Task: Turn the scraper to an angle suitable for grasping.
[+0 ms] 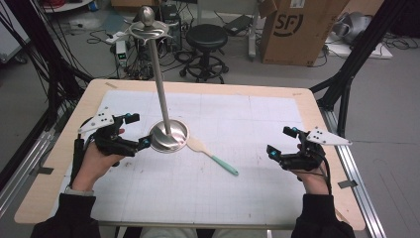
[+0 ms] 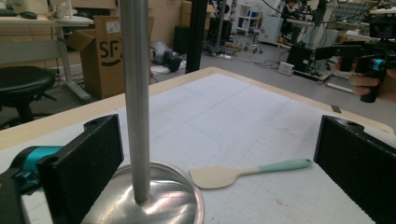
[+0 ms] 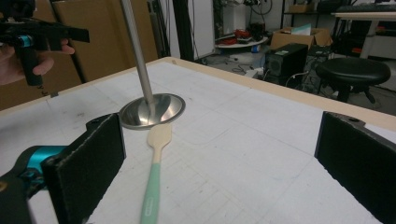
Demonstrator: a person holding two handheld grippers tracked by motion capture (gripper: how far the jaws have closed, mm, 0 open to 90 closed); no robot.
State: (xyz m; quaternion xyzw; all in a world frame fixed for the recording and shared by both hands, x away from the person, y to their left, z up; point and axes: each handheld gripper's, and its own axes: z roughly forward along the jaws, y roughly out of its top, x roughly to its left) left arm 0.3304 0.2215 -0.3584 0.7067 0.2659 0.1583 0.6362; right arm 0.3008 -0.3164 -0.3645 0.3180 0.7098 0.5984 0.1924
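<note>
Steel stand: a polished metal stand [image 1: 169, 135] sits a little to the 10 o'clock side of the mat's centre in the high view, its round dished base flat on the table [image 1: 59, 163] and a thin pole rising to a hooked top.
Spatula: a cream blade with a mint-green handle [image 1: 212, 156] lies flat at about 4 o'clock from the base, blade tip just beside the rim; I cannot tell whether they touch.
Left gripper: the left gripper [image 1: 134, 132] is at 9 o'clock from the base, jaws spread wide and holding nothing, the nearer jaw just beside the rim.
Right gripper: the right gripper [image 1: 280, 143] hangs at 3 o'clock, well apart from the spatula, jaws also spread with nothing between them.
Risk, stand: I judge the tall stand the weak point; a sideways nudge from the left jaw on pole or rim could tip it, since its weight rides high.
Risk, spatula: it lies flat, so jaws closing from above may skid off the handle or push the blade against the base.
Left gripper view adds: the pole [image 2: 135, 98] rises close by the left jaw, inside the gap, and the spatula [image 2: 243, 173] lies crosswise beyond.
Right gripper view adds: the spatula handle [image 3: 152, 196] points back toward this gripper, between its jaws, an alignment that is hard to judge from above.
High view adds: the stand's hooked top and both hands together.
</note>
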